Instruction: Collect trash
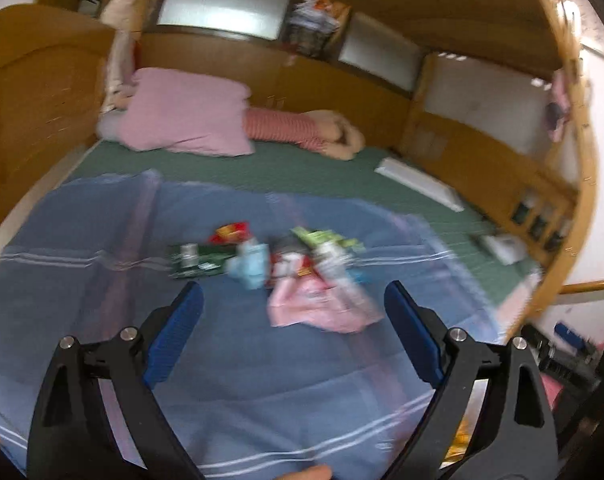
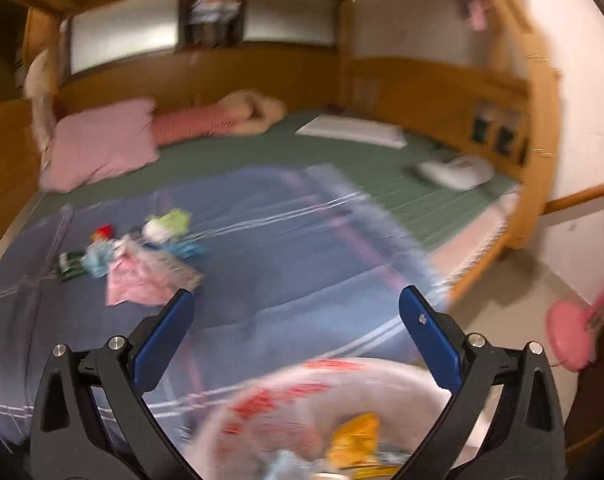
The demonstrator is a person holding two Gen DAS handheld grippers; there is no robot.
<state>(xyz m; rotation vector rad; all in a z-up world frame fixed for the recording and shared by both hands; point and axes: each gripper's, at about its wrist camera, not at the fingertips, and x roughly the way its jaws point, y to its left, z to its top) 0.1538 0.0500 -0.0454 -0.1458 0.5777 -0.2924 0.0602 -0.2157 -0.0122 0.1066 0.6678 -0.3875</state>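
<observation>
1. The left gripper (image 1: pixel 293 300) stands with its jaws wide apart and nothing between the blue pads (image 1: pixel 173 336). It hovers above the blue blanket (image 1: pixel 101 320), pointing towards the trash pile.
2. The right gripper (image 2: pixel 297 312) likewise has its jaws spread wide, with no item pressed by either pad. Directly below it, at the near edge of the bed, lies a translucent plastic bag (image 2: pixel 302 400) with red print, its mouth facing up.
3. Inside that bag, a yellow wrapper (image 2: pixel 356 436) and a pale blue scrap (image 2: pixel 285 460) are visible; the rest of its contents are too blurred to identify.
4. The trash pile (image 1: pixel 277 264) lies on the blue blanket, towards the middle of the bed and well apart from the bag. In it are a dark green packet (image 1: pixel 197 264), a red wrapper (image 1: pixel 229 232), a light blue piece (image 1: pixel 249 264), a lime green wrapper (image 1: pixel 326 240) and a pink sheet (image 1: pixel 314 308), overlapping one another.
5. The blanket covers the near part of a green mattress (image 1: pixel 302 168). At the far left corner rests a pink pillow (image 1: pixel 181 112), and beside it a red-striped cushion (image 1: pixel 277 124).
6. Both views are motion-blurred; fine detail on the wrappers cannot be read.
</observation>
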